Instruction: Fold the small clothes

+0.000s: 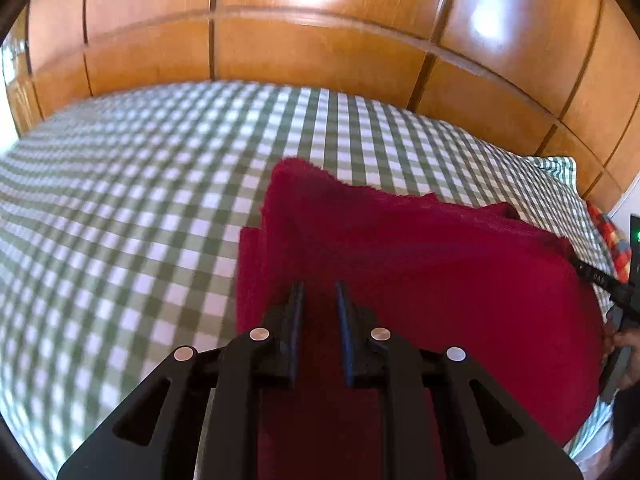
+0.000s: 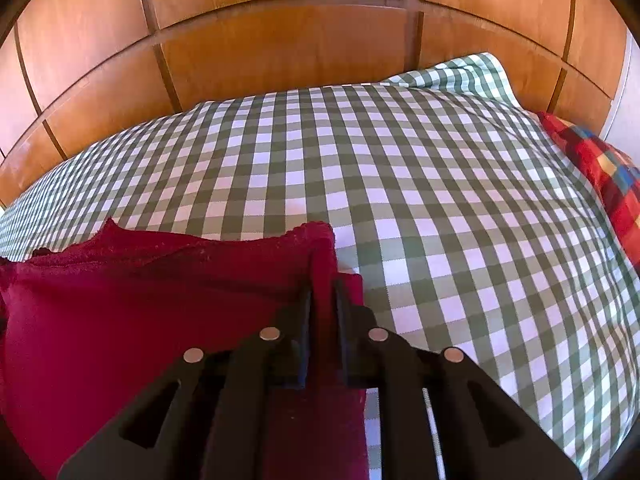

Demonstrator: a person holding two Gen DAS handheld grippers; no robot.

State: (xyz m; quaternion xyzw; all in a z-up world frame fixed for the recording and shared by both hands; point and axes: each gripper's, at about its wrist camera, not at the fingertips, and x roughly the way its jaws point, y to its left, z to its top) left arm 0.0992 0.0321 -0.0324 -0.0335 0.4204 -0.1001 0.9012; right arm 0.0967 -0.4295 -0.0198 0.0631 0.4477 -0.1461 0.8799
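Note:
A dark red cloth [image 1: 420, 264] lies partly folded on the green-and-white checked bed cover [image 1: 120, 200]. My left gripper [image 1: 319, 292] is over the cloth's left part, its jaws a small way apart with red cloth showing between them; I cannot tell whether it pinches the cloth. In the right wrist view the same red cloth [image 2: 140, 300] fills the lower left. My right gripper [image 2: 322, 292] is at the cloth's right edge, its jaws nearly together around a raised strip of the cloth that runs up to the corner [image 2: 316, 232].
A wooden panelled wall [image 1: 320, 40] stands behind the bed. A red, blue and yellow checked fabric [image 2: 608, 176] lies at the bed's right edge. The checked cover [image 2: 440, 180] spreads right of the cloth. The other gripper's body [image 1: 604, 284] shows at the right.

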